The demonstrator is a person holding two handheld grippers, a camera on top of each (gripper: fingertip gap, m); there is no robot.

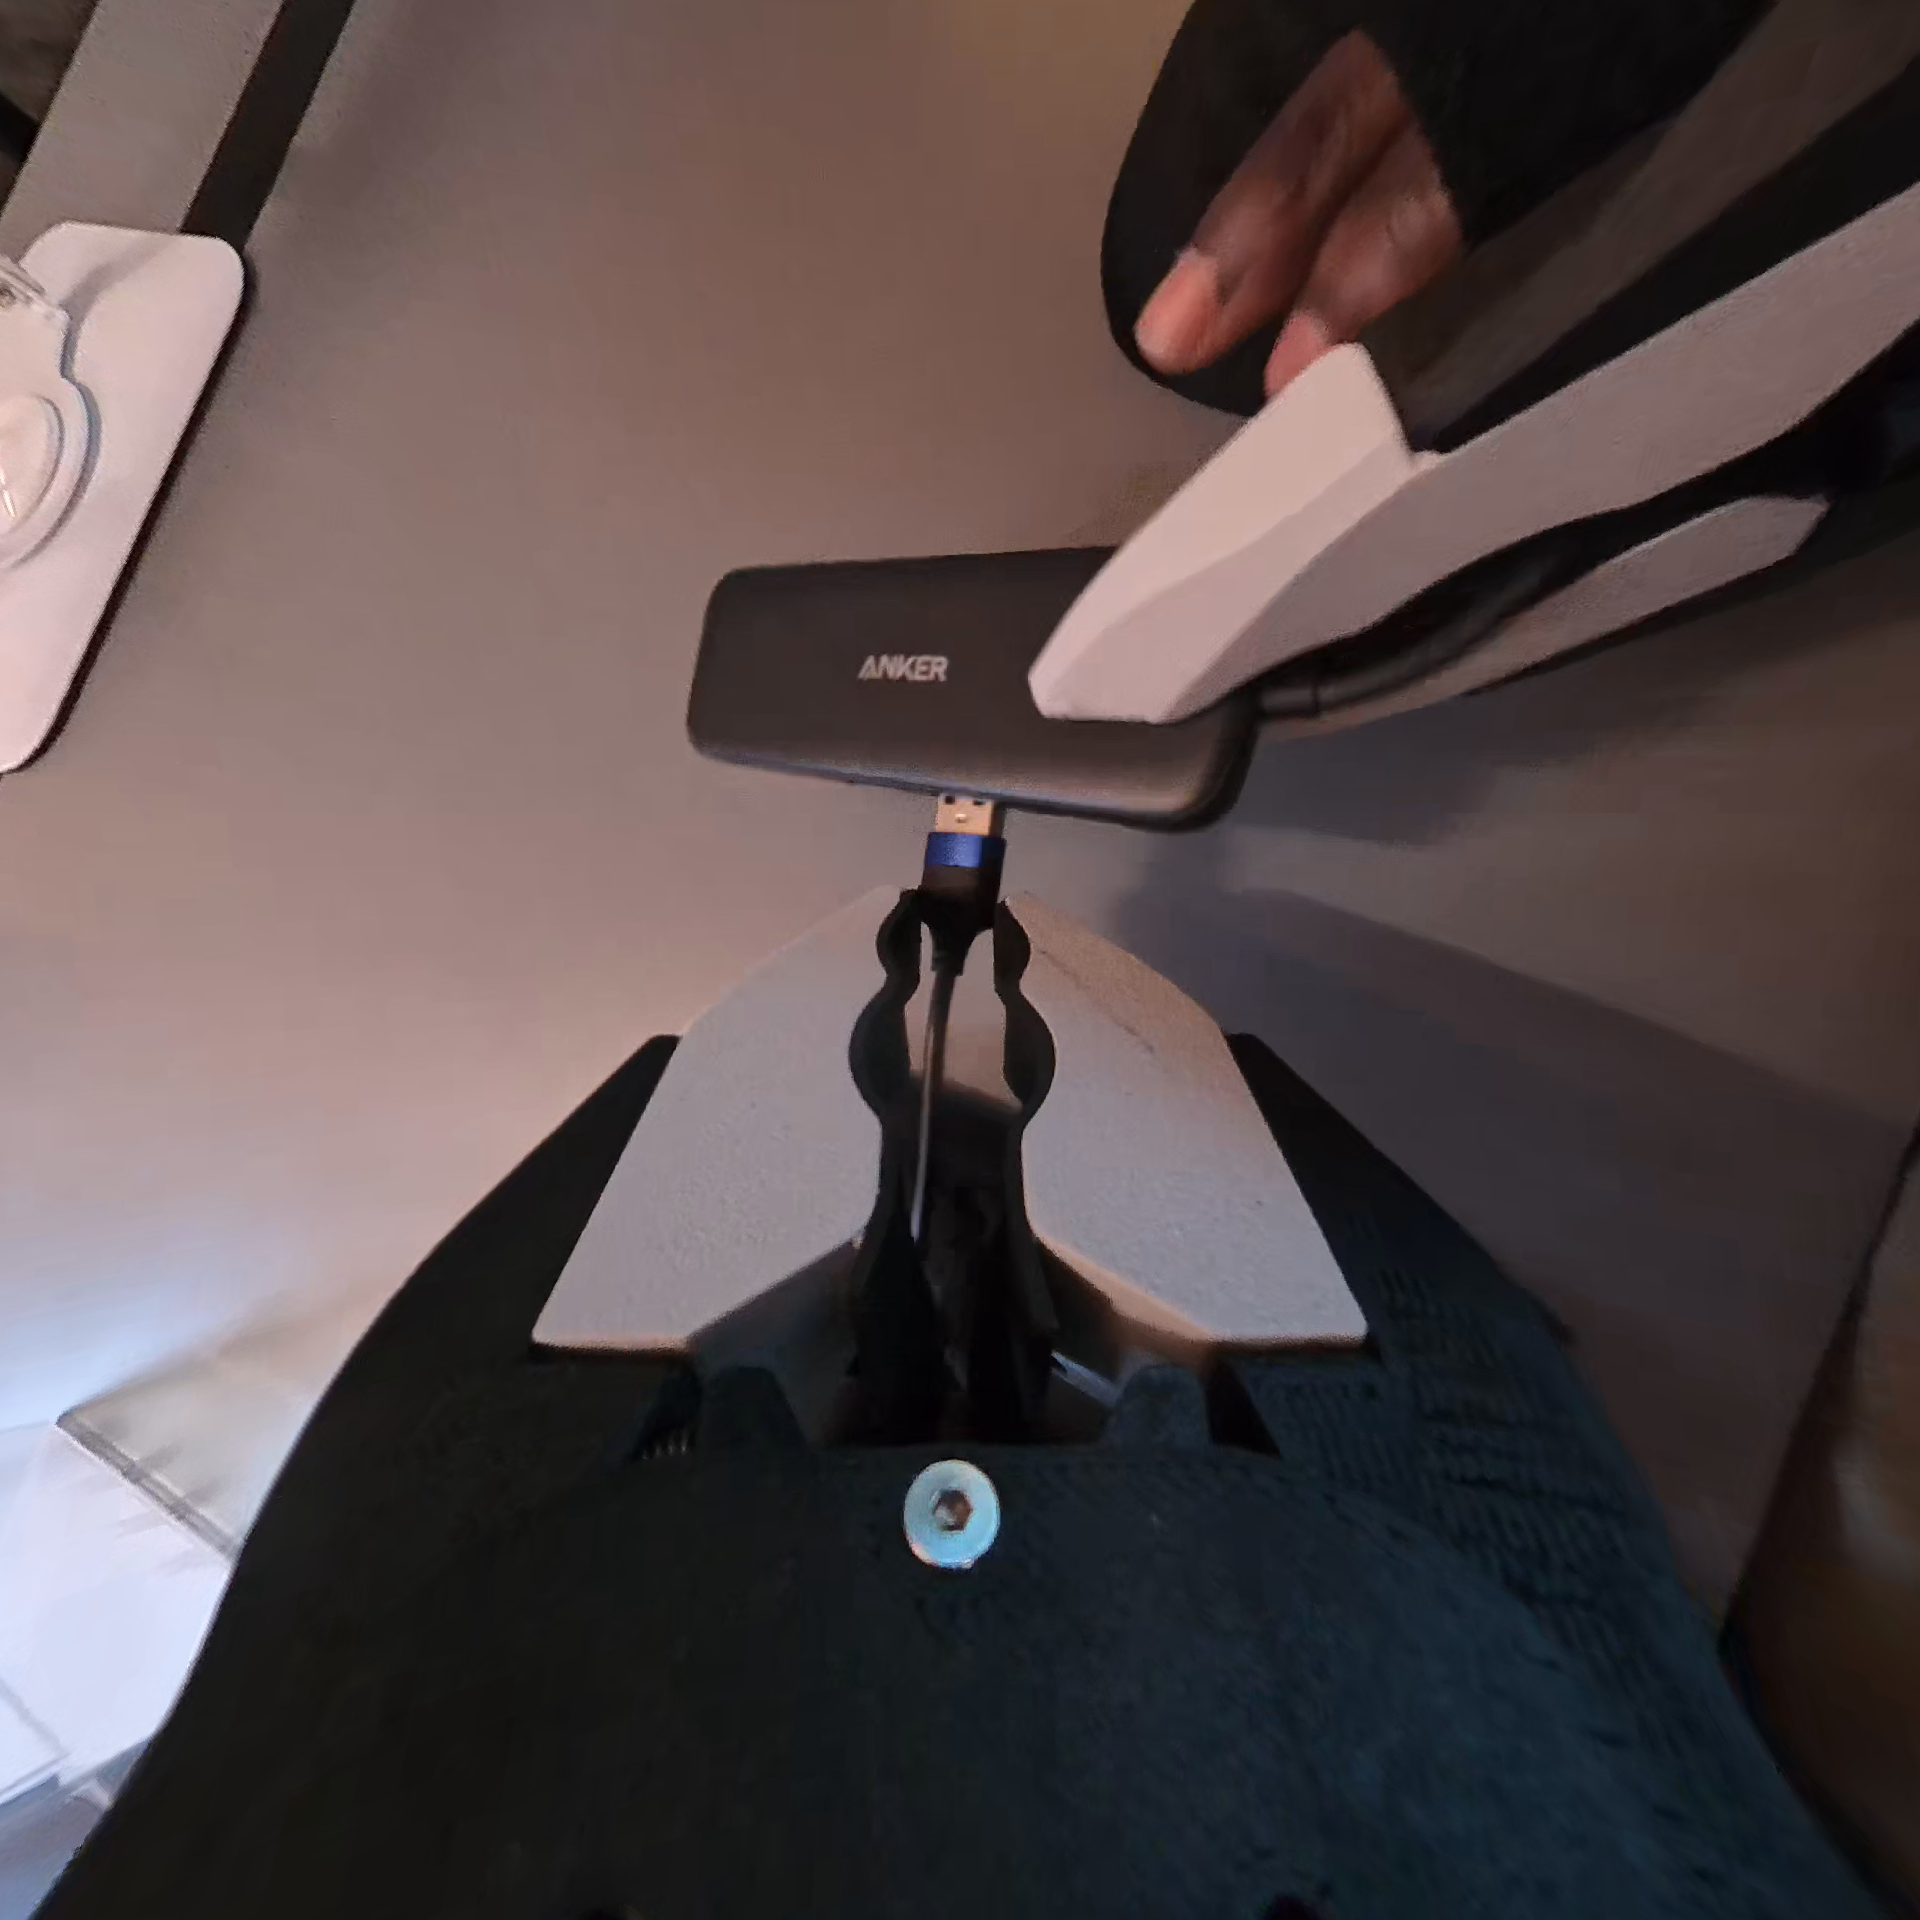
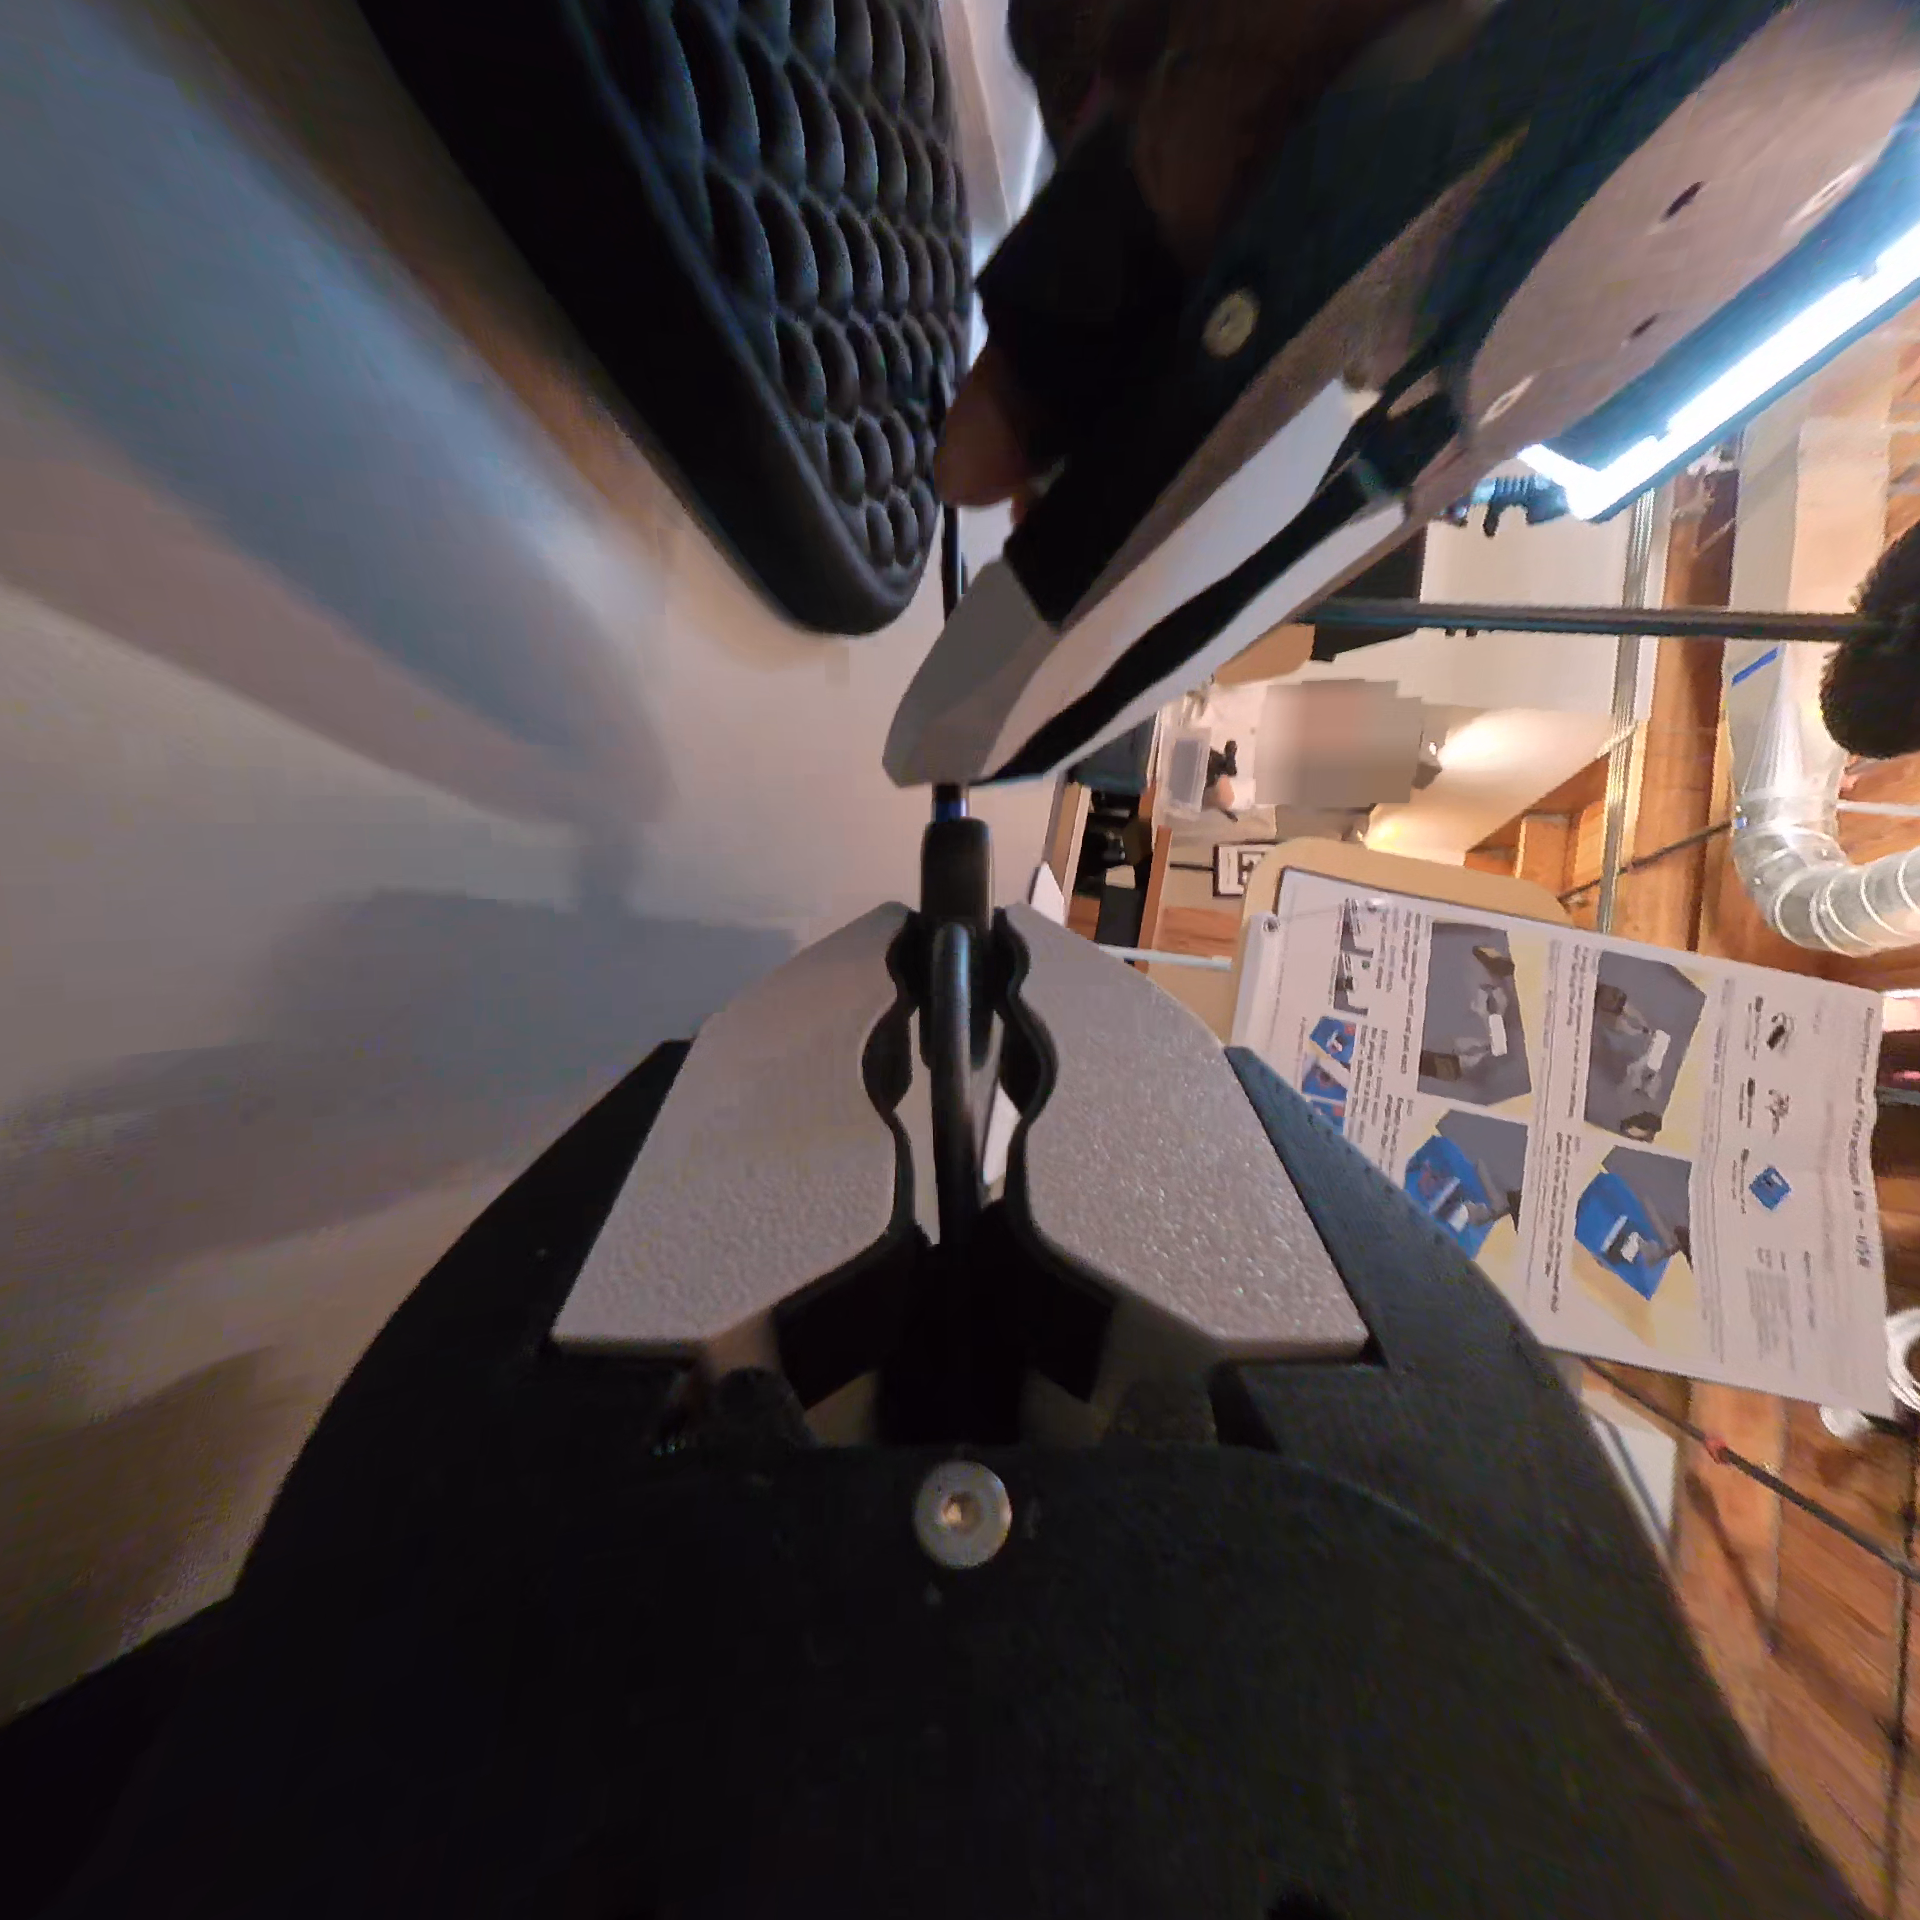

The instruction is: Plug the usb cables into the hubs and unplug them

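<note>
Plug (image 1: 961, 847) and hub (image 1: 935, 686) are what matters: the plug's metal tongue sits with its tip at the hub's near long edge, part of the metal showing, so I would judge it only partly seated, whether going in or coming out I cannot say. The hub is a flat dark bar held up off the grey surface (image 1: 520, 468), its long axis running left to right; the plug's axis runs near to far, square to that edge, so the coming move is a straight push or pull along that line.

In the left wrist view, the left claw (image 1: 954, 914) is nearly closed, its tips pinching the plug's black body just behind the blue collar, with the thin cable (image 1: 928, 1081) trailing back between the fingers. It lies directly on the near side of the hub. The right claw (image 1: 1117, 665) comes in from the far right and clamps the hub's right end; a hand (image 1: 1299, 239) shows behind it.

In the right wrist view, the right claw's tips are drawn close on a dark part with a thick black cord, presumably the hub's end.

Containers: none that I can make out. A white pad (image 1: 94, 478) lies far left, and a black mat (image 2: 727, 260) and printed sheet (image 2: 1558, 1143) sit beyond.
</note>
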